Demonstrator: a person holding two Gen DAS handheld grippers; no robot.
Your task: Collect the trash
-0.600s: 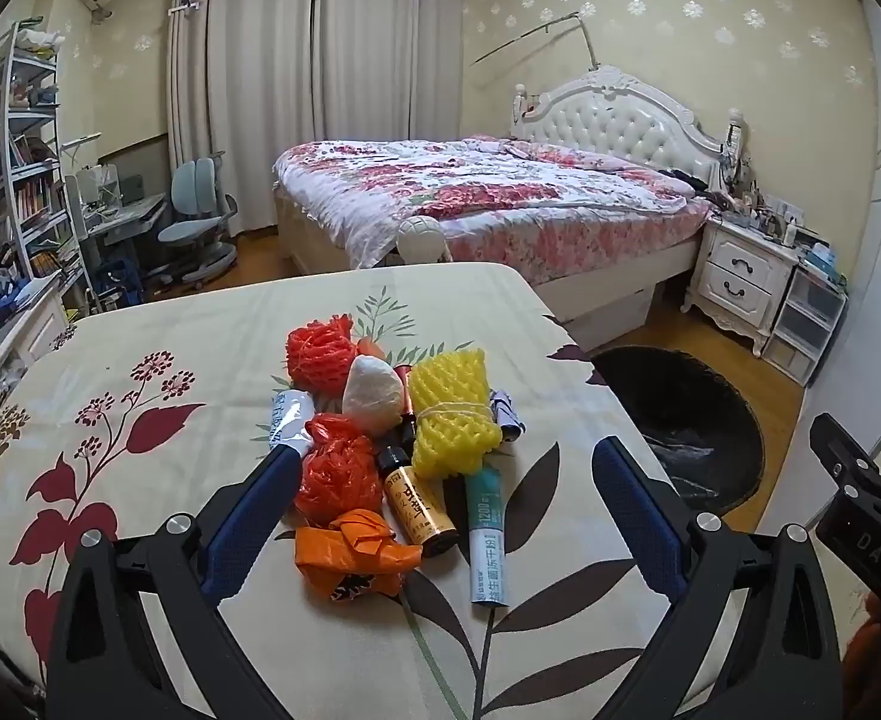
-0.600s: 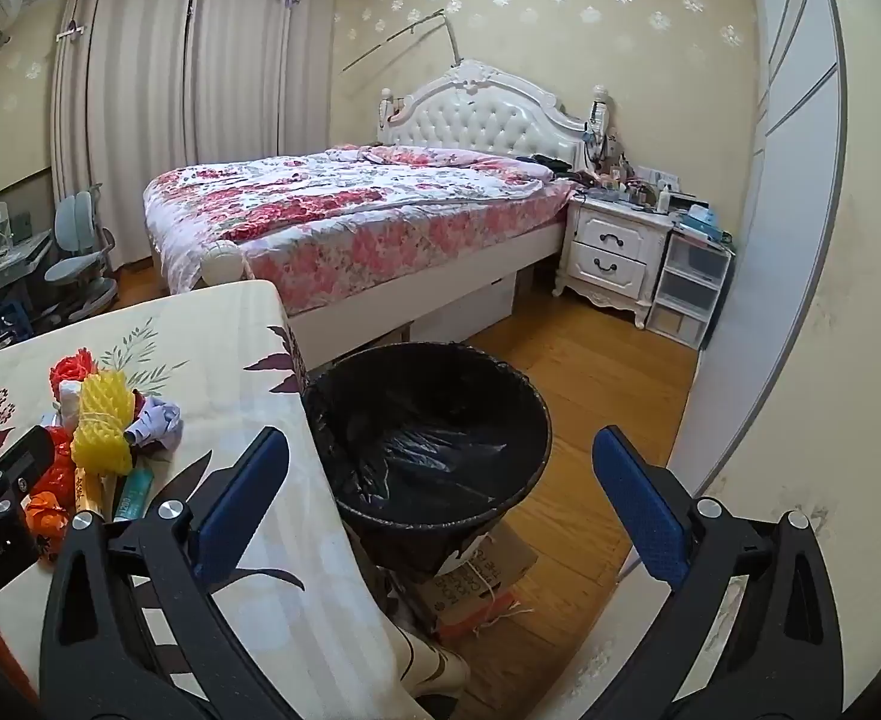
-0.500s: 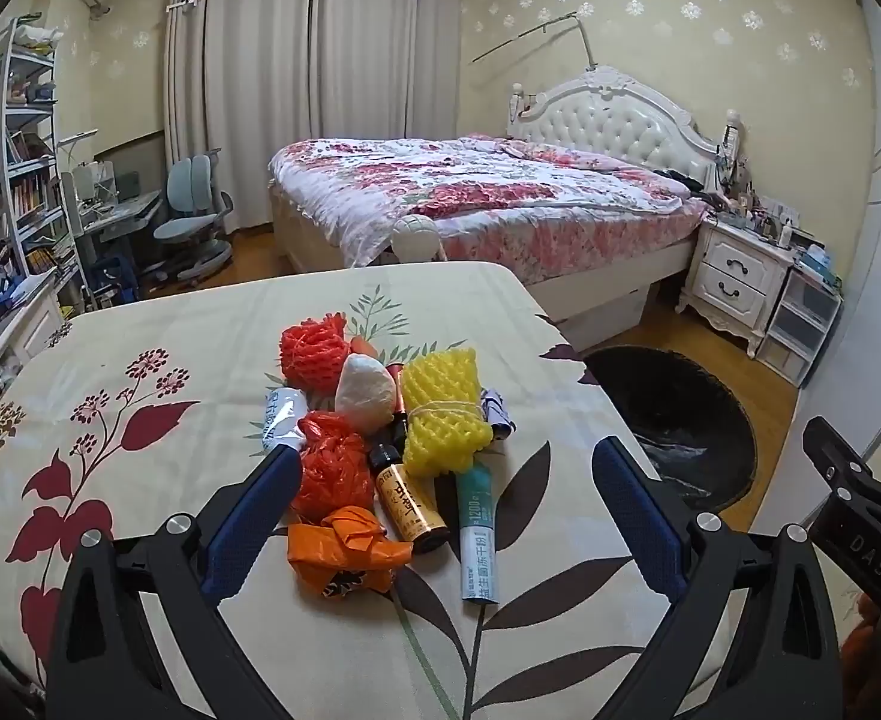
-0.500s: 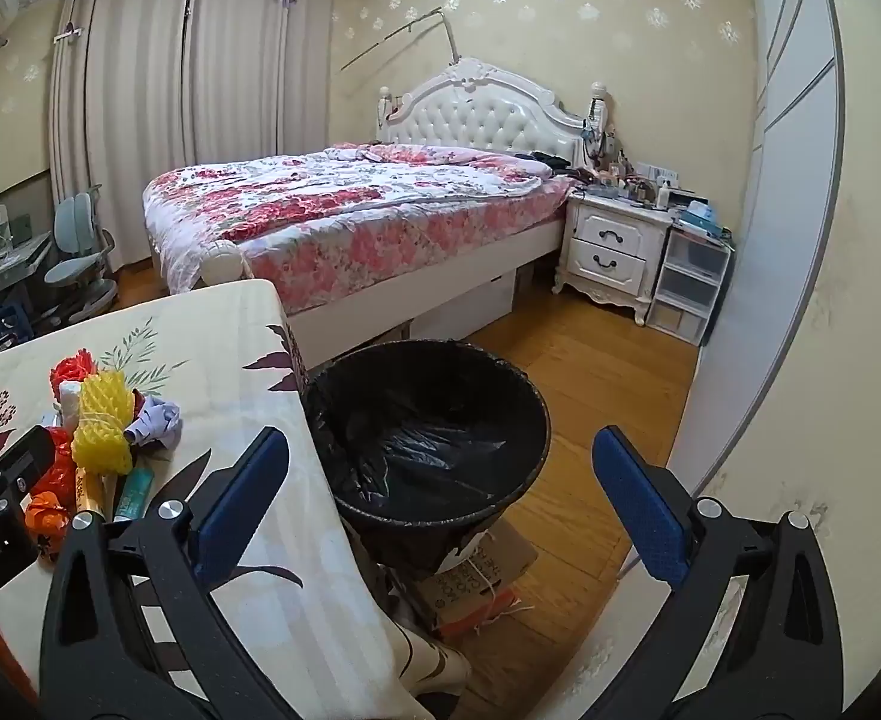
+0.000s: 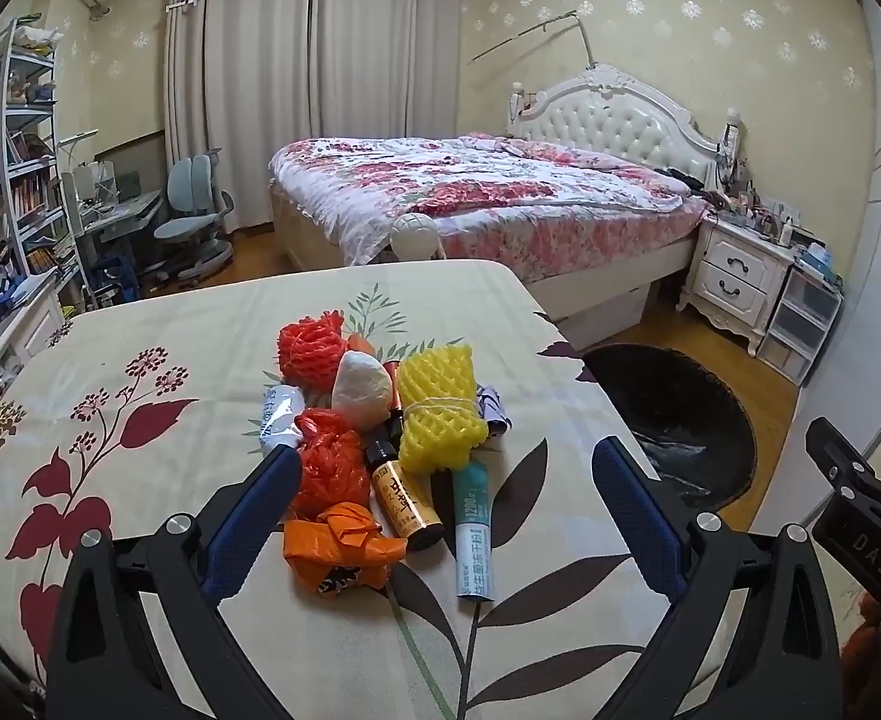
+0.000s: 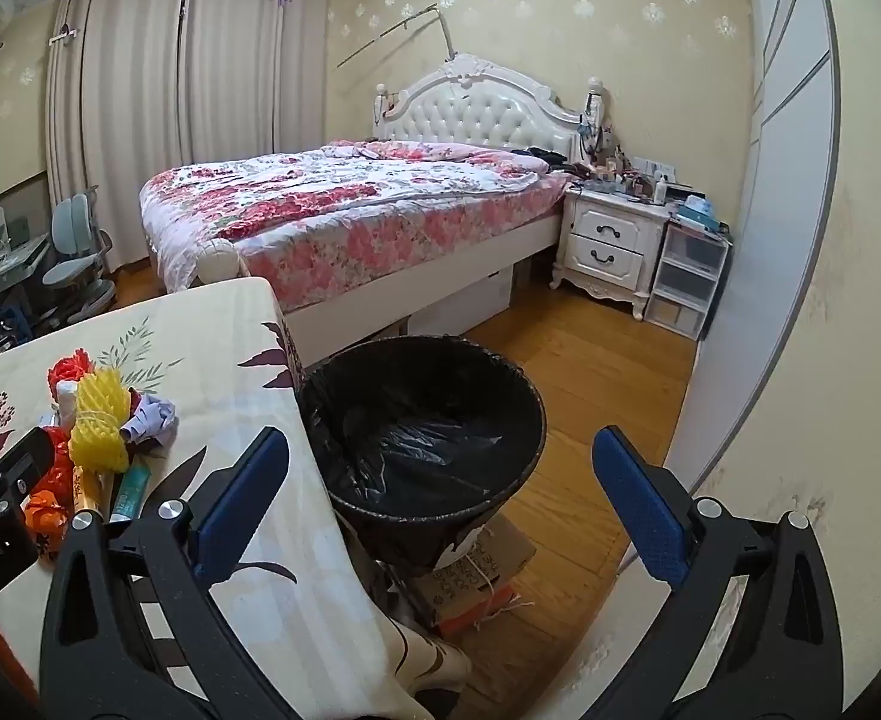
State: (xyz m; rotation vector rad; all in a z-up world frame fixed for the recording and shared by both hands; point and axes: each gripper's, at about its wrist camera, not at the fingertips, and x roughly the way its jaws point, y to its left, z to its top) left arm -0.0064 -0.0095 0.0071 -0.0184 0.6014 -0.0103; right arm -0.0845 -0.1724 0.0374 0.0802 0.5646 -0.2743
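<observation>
The left hand-held gripper [image 5: 440, 504] hangs above the near edge of the counter [image 5: 140, 360] with its blue pads spread wide and nothing between them; the trash pile lies just ahead at its twelve o'clock, the crumpled orange wrapper [image 5: 338, 546] nearest, with the small brown bottle [image 5: 404, 501] and the teal-and-white tube [image 5: 473, 531] just past it at one o'clock. The step in hand looks like a first pick, and the orange wrapper is probably the easiest start: it sits at the pile's near rim, so the pads can straddle it without nudging the bottle, which could roll. The yellow foam net [image 5: 437, 414] and the red mesh bag [image 5: 326, 462] are soft and should be pinched across the middle. The right hand-held gripper [image 6: 440, 492] is likewise spread and empty, facing the black-lined trash bin [image 6: 422, 420] that stands on the floor at three o'clock of the counter, touching or just beside its edge. Hard to read: the white wrapped lump [image 5: 361, 384], the red foam net [image 5: 310, 348] behind it and the pale crumpled paper [image 5: 493, 408] partly cover one another, a silvery tube end [image 5: 281, 414] is half hidden by the left pad, and whether the bin holds anything cannot be told from the glossy liner.
</observation>
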